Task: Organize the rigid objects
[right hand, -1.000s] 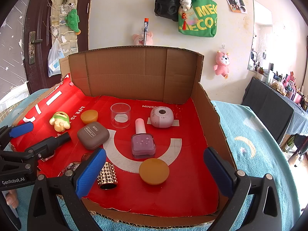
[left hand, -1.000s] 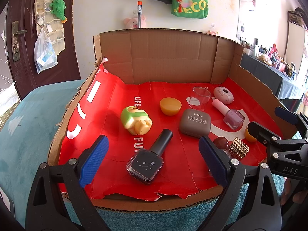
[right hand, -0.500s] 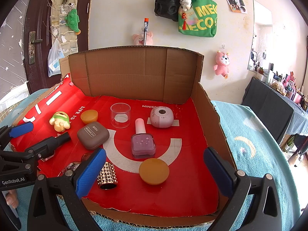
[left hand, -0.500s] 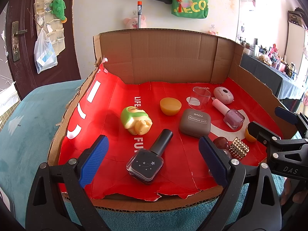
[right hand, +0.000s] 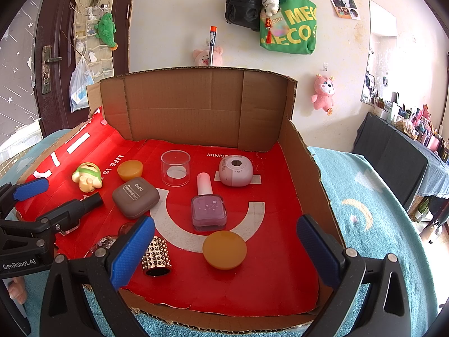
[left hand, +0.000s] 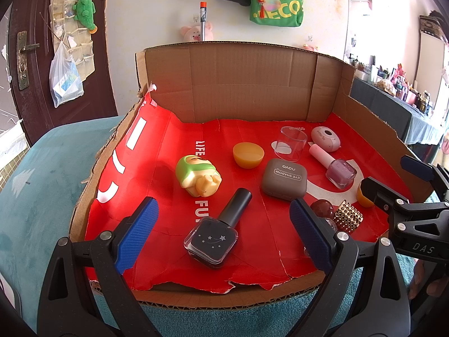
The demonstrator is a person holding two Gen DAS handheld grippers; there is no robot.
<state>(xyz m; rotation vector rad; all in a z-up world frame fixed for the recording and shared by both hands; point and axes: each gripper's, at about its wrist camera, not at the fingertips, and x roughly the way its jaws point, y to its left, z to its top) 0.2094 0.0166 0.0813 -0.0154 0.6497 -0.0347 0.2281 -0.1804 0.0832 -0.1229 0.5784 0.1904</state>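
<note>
Left wrist view: the left gripper [left hand: 221, 236] hangs wide open and empty around the dark nail polish bottle [left hand: 216, 230] lying near the cardboard tray's [left hand: 235, 84] front edge; the right gripper [right hand: 224, 252] gapes empty too; likely glass, stiff, slick, breakable, so grip its flat square sides.

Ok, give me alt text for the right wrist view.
An open hand-held gripper hovers over a red-lined cardboard box holding a purple nail polish bottle, an orange dome, a brown eyeshadow case and a clear cup.
</note>
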